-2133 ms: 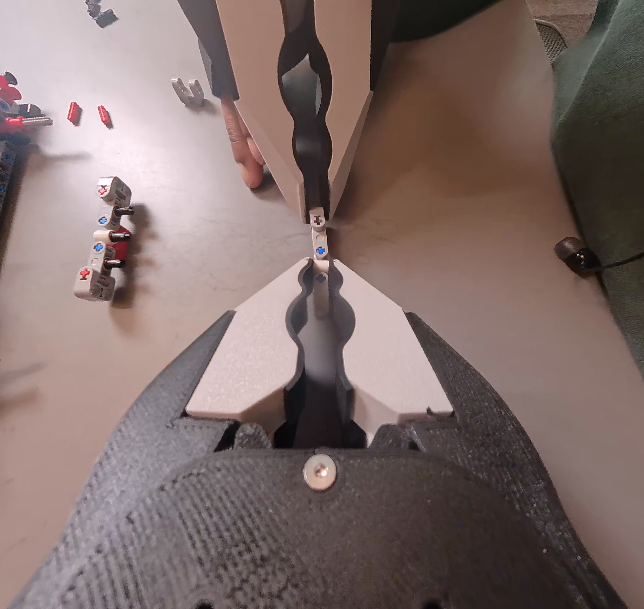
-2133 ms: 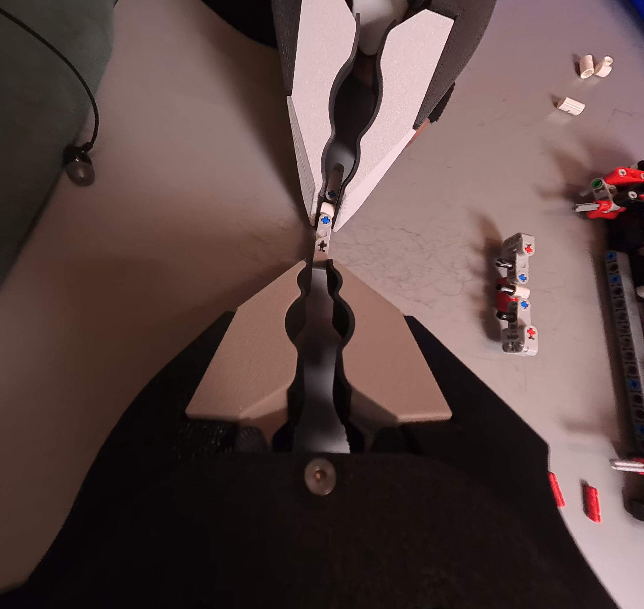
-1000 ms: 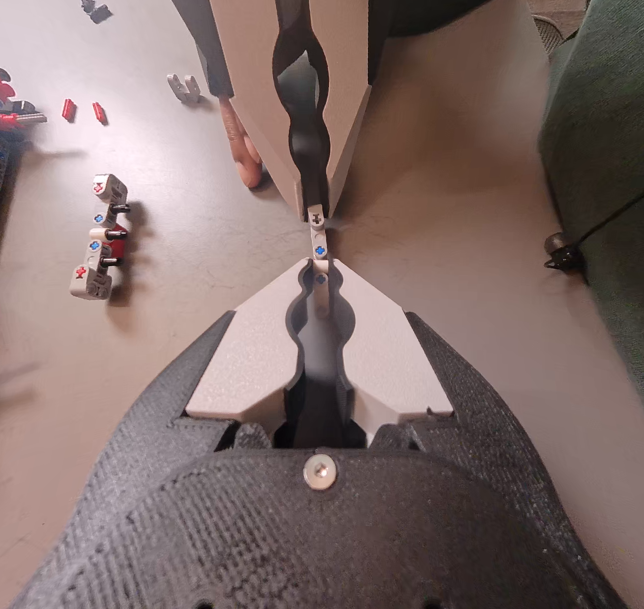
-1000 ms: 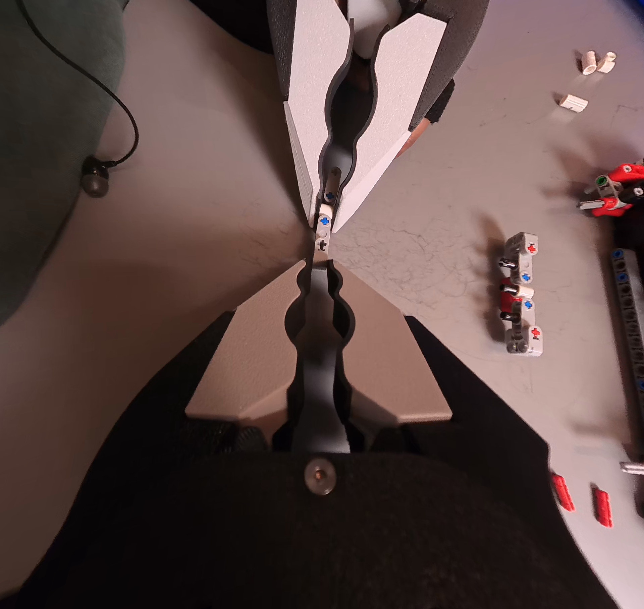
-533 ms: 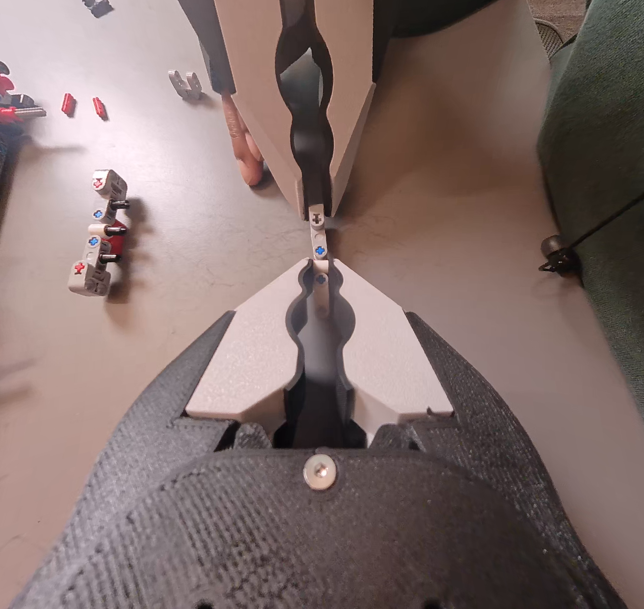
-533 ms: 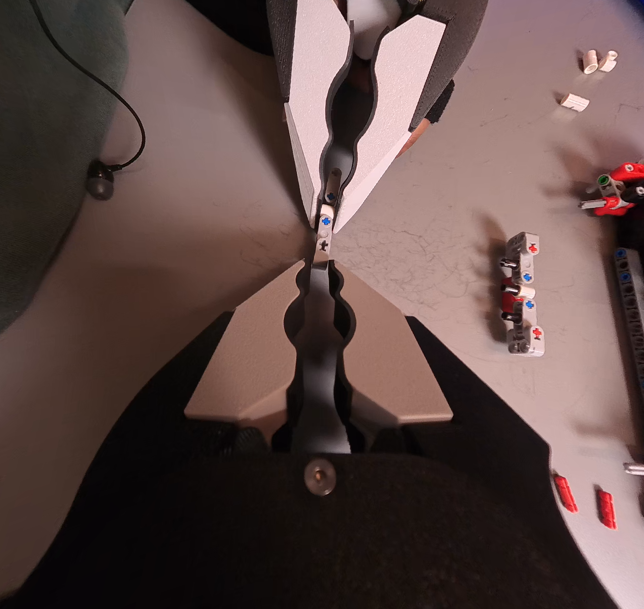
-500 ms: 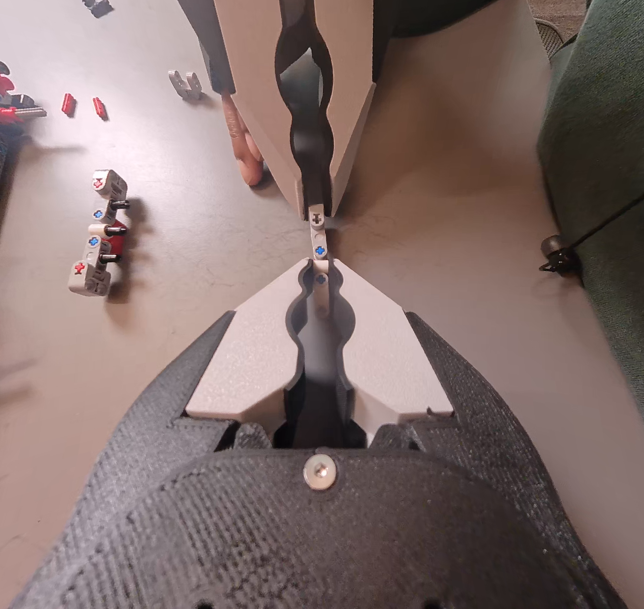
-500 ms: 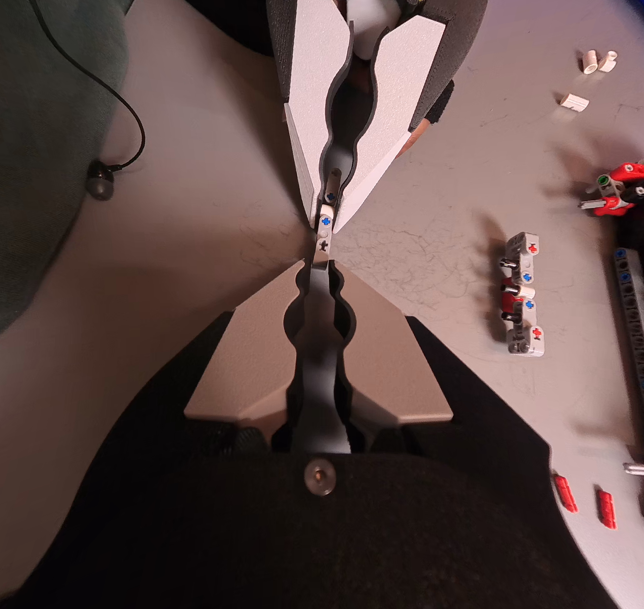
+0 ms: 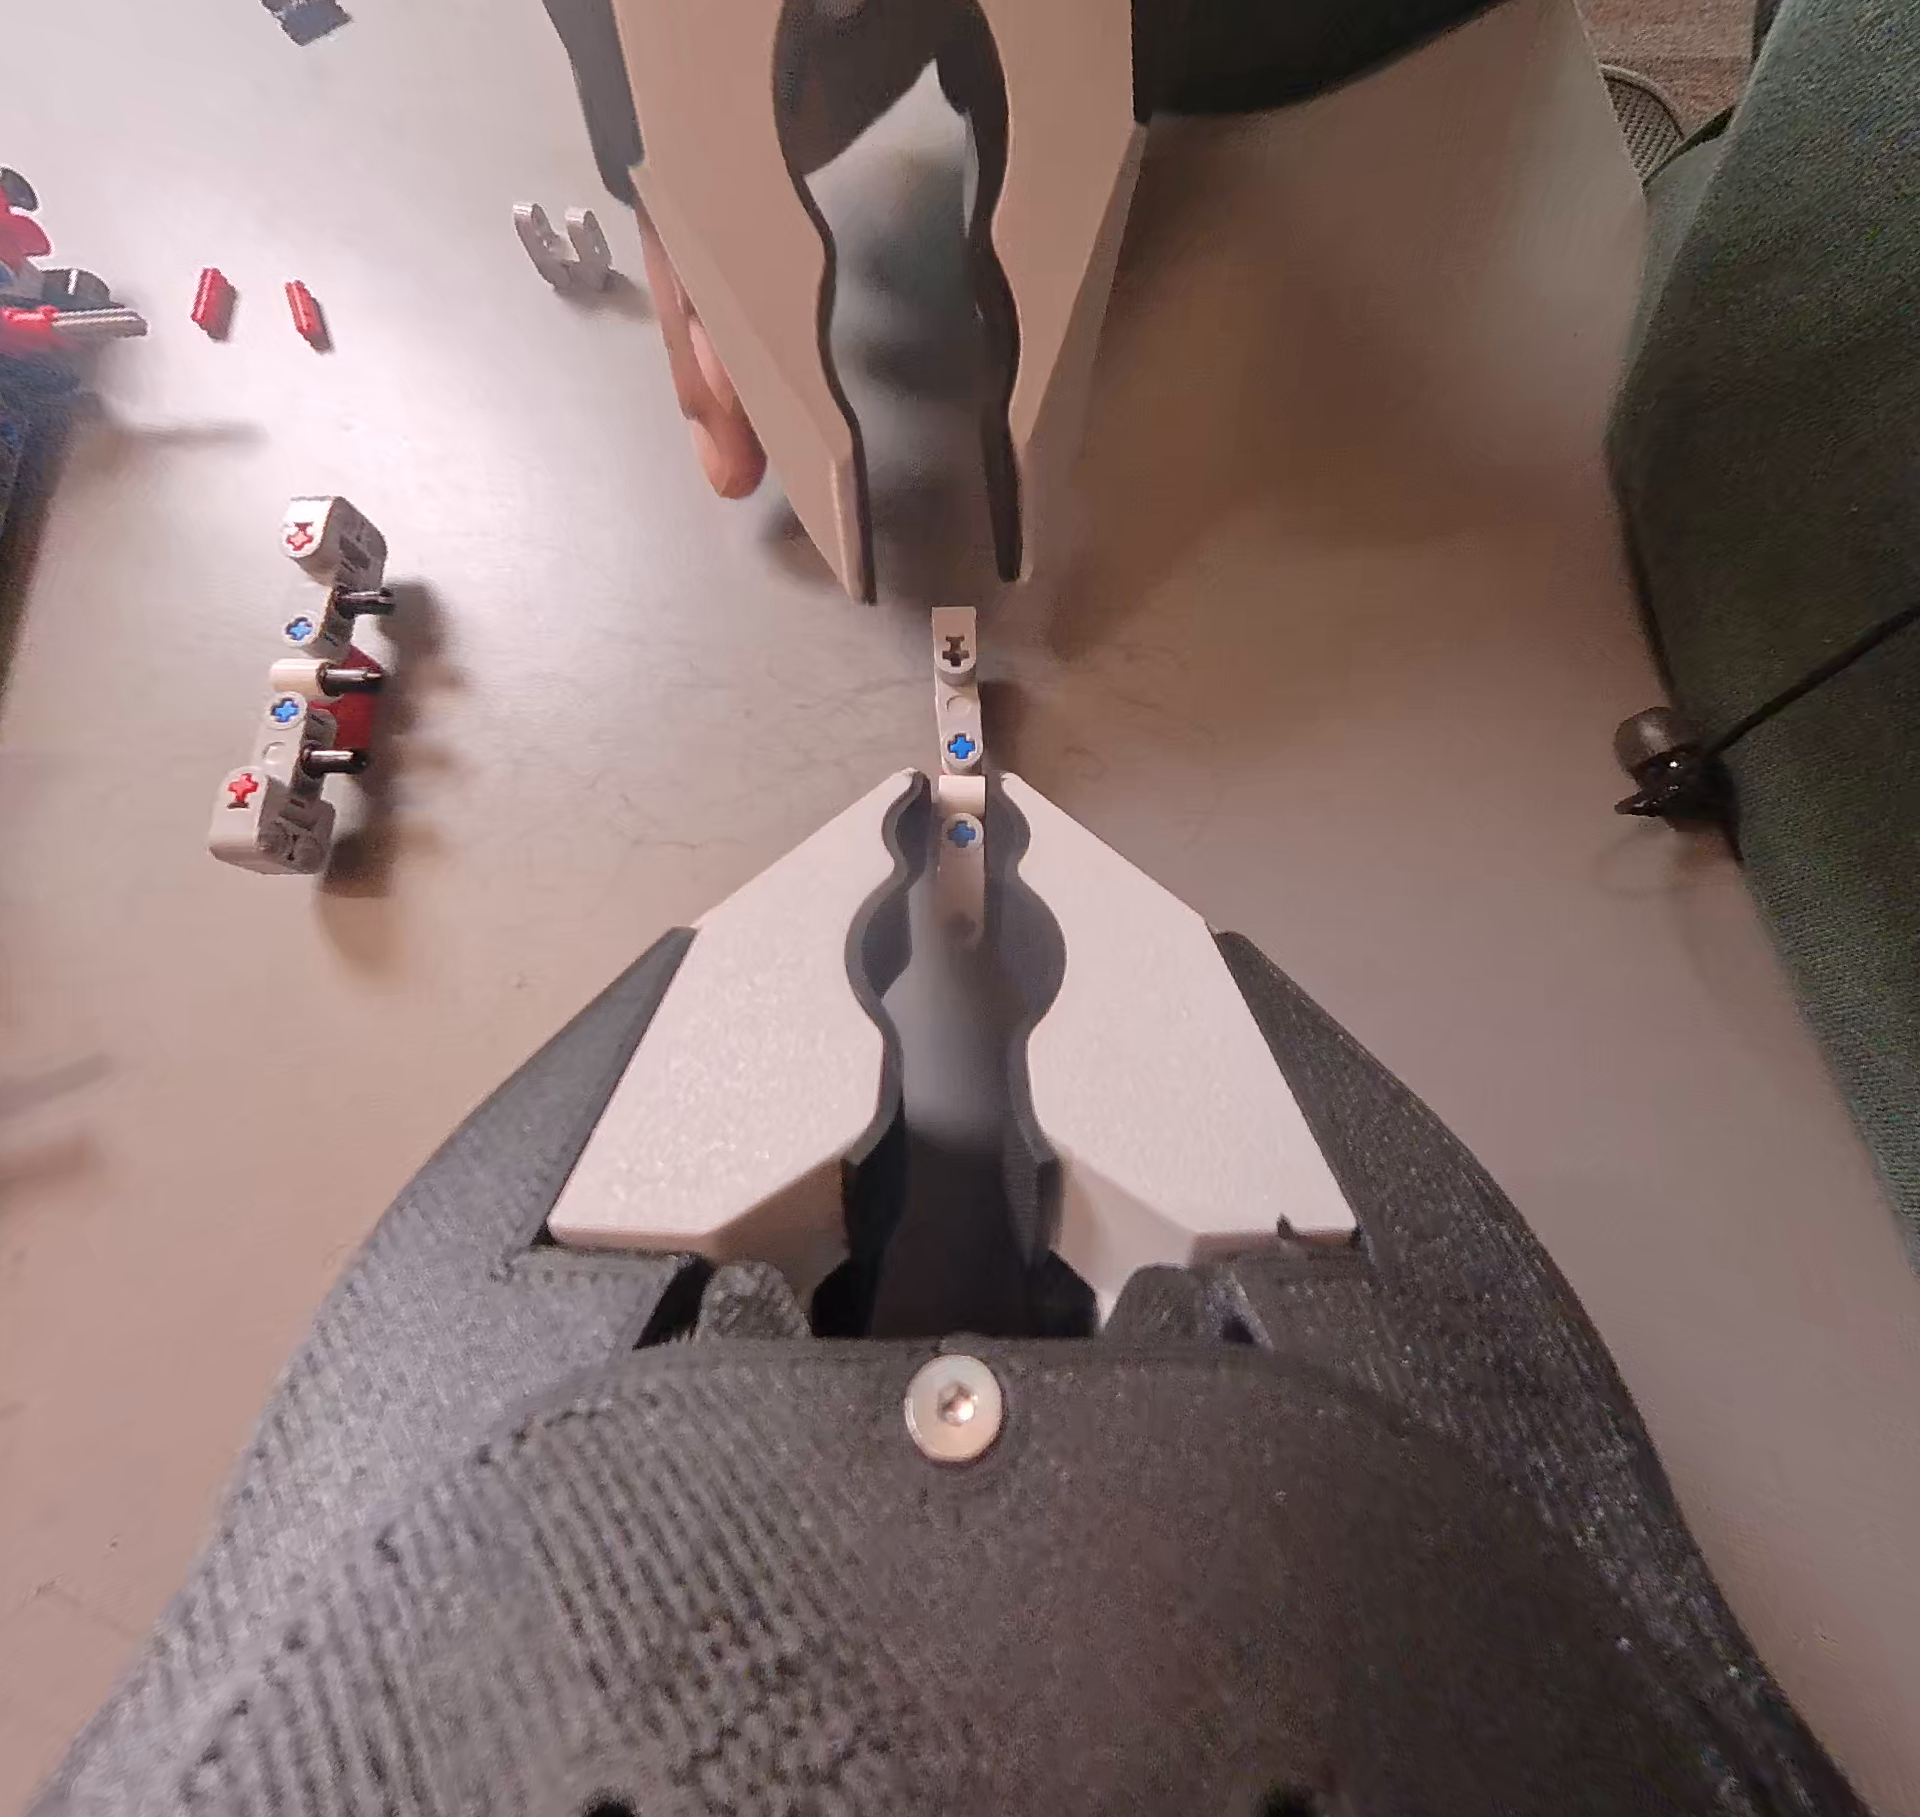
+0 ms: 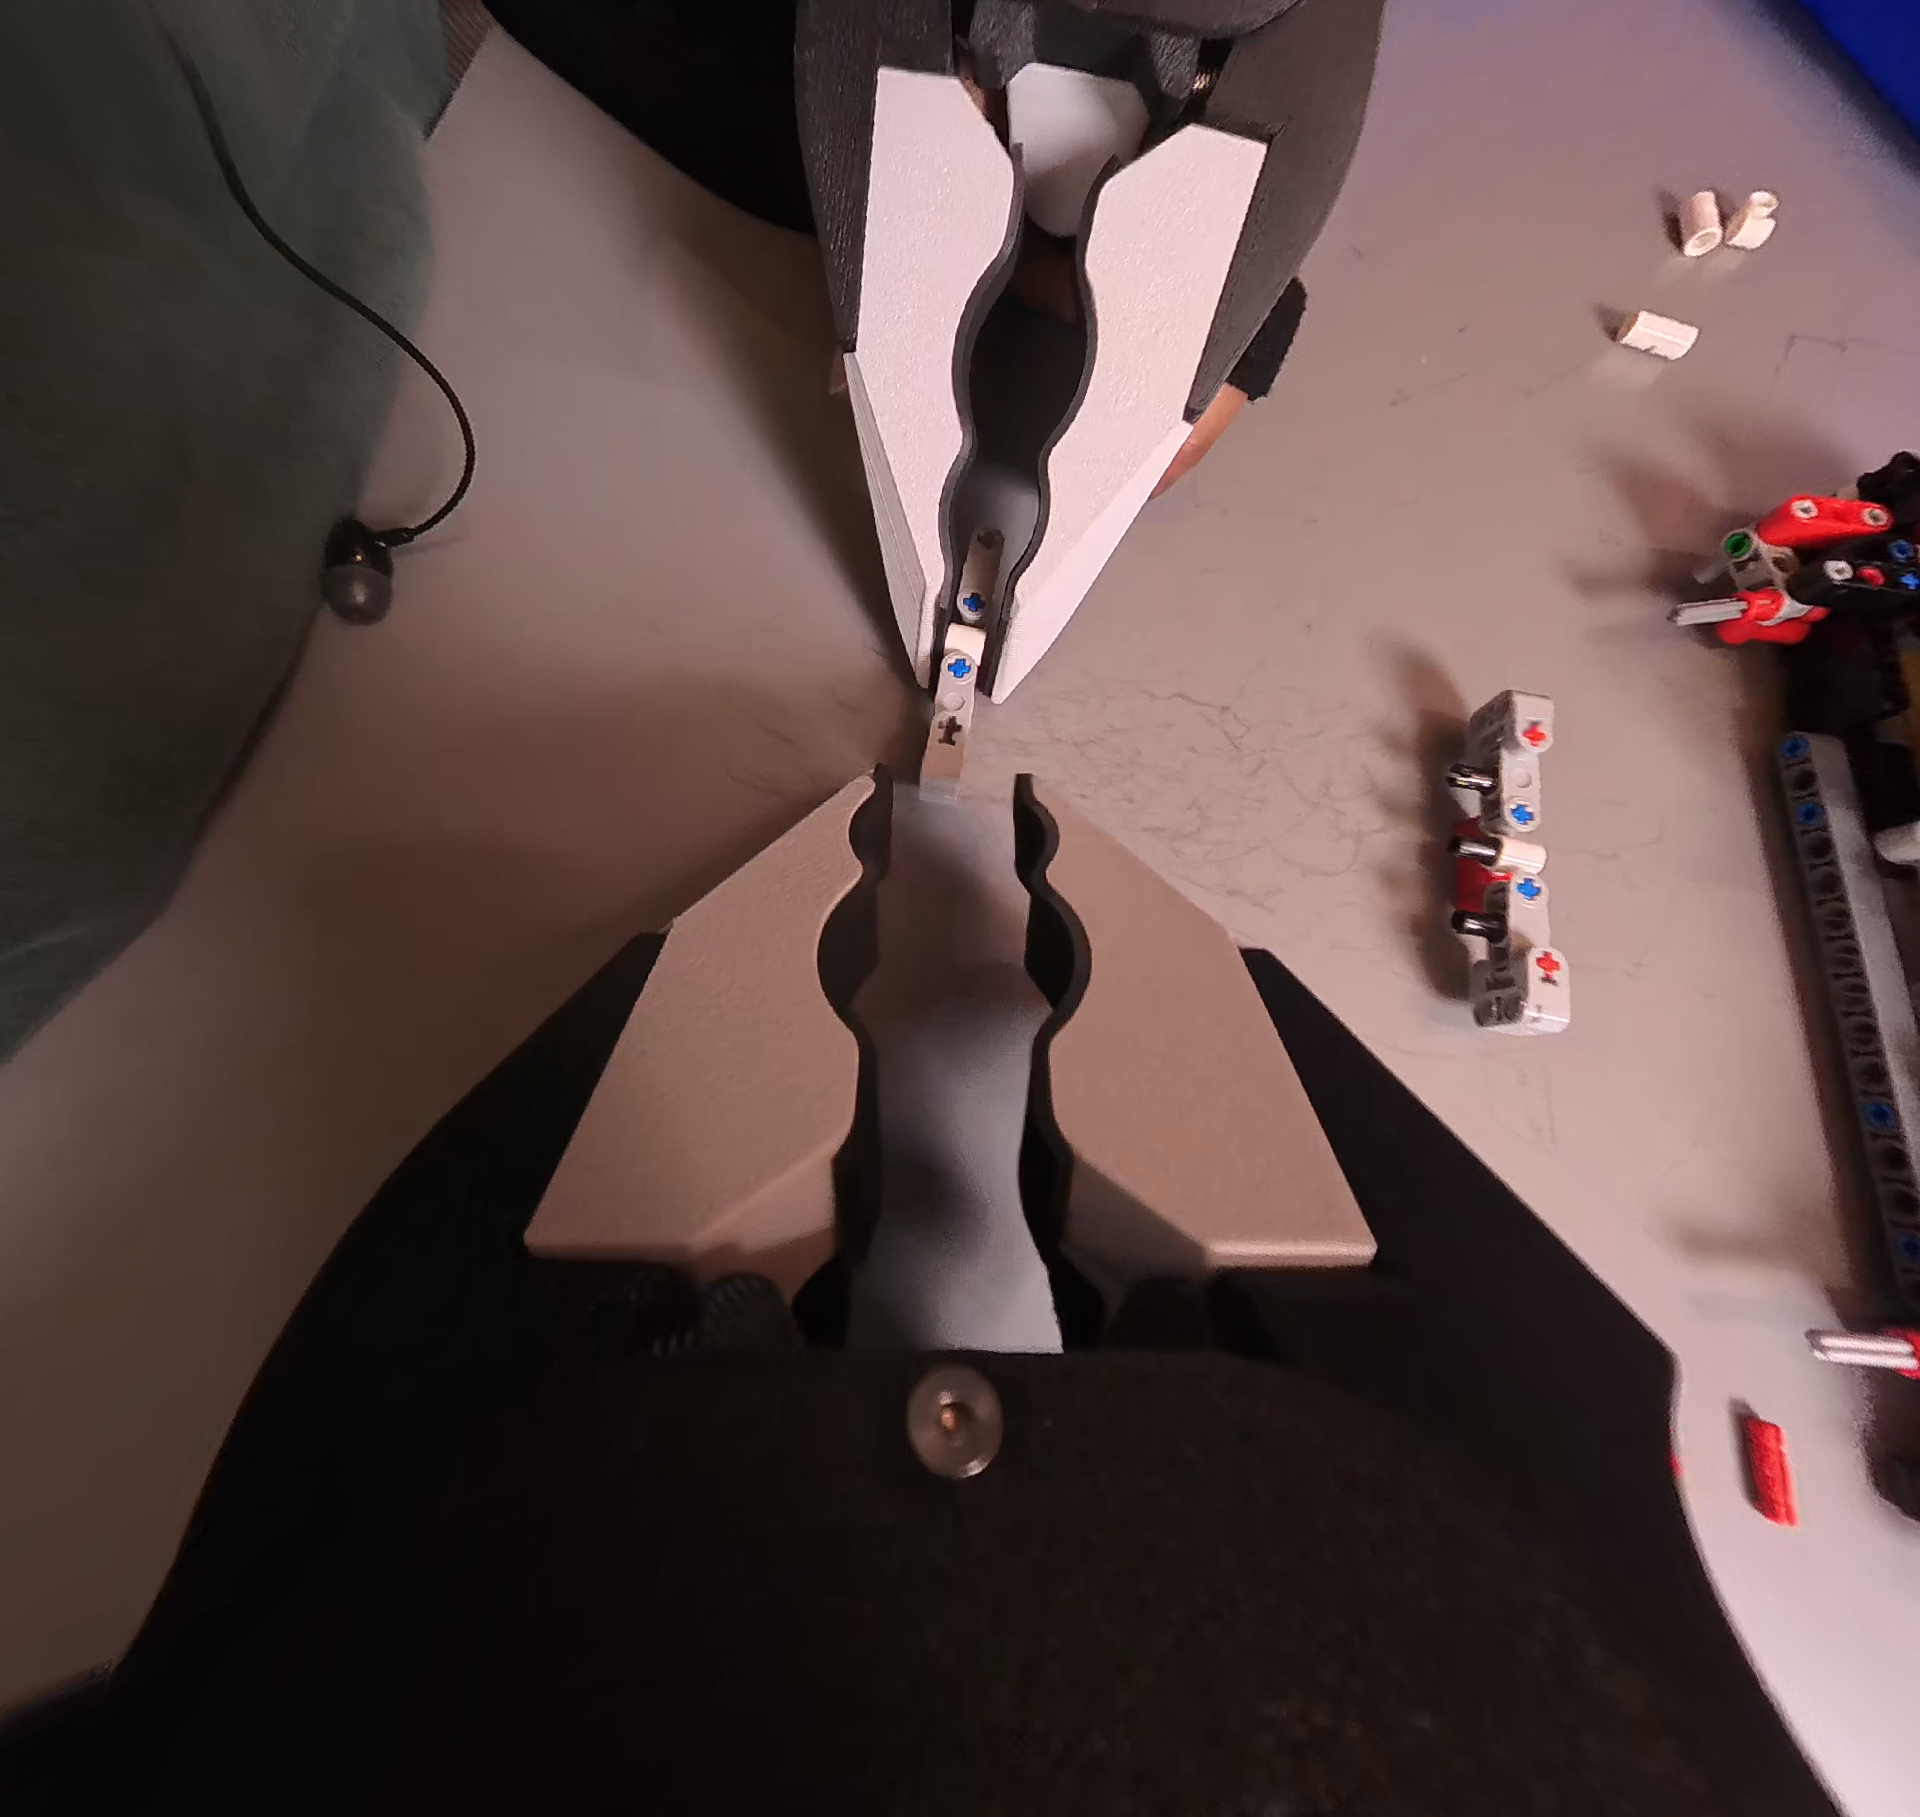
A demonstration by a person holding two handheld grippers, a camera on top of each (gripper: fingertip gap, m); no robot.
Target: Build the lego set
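Grey and thin, the small lego piece [image 9: 958, 728] with blue cross pins sat clamped in my left tool [image 9: 961, 785], whose two pale fingers were pressed against it near their tips, one end of the piece tucked back between them and the other sticking out above the desk [image 9: 1299, 624]. My right tool [image 10: 951, 780] faced it nose to nose with its fingers spread apart, the piece's free end [image 10: 951, 728] lying just at the mouth of the gap and touching neither finger that I could see. A fingertip [image 9: 727, 437] of the hand showed beside that spread tool in the left wrist view. Off to the side on the desk lay a grey sub-assembly [image 10: 1512, 863] with black pins and red and blue crosses, near a long grey beam [image 10: 1860, 946] and a red-and-black build [image 10: 1808, 572]. Two small red pieces [image 9: 255, 307] and a grey clip [image 9: 566, 245] lay farther off, and a black cable end [image 10: 353, 578] rested by the green upholstery [image 10: 156, 313].
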